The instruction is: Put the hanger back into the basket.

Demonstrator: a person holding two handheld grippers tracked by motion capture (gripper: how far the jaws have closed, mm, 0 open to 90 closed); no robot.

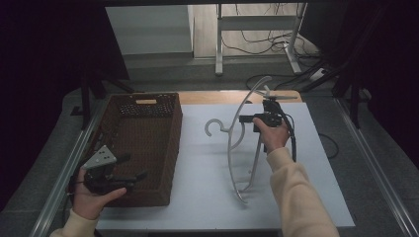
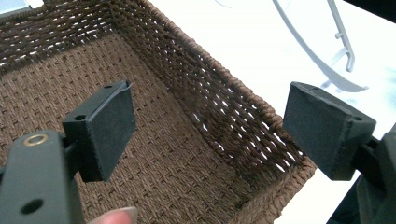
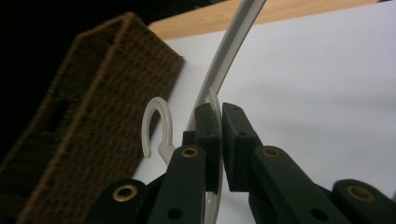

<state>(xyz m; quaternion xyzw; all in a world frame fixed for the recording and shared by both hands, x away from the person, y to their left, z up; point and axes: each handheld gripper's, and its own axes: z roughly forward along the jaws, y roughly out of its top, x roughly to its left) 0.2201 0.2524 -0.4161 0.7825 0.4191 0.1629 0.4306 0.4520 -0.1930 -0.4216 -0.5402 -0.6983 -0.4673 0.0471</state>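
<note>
A: At centre frame we count one white hanger (image 1: pixel 236 148), pinched by the right gripper (image 1: pixel 247 119) (jaws pressed on its arm), above the white mat (image 1: pixel 207 197).

B: At lower left, we see one brown wicker basket (image 1: pixel 165 148); the left gripper (image 1: pixel 136 167) hovers there, jaws spread.

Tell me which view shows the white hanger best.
The high view: the whole white hanger is there, hook to both arm ends, held over the white table by the right hand-held gripper. The right gripper view shows its hook and the part clamped between the jaws. The left gripper view shows one arm end beyond the basket.
</note>
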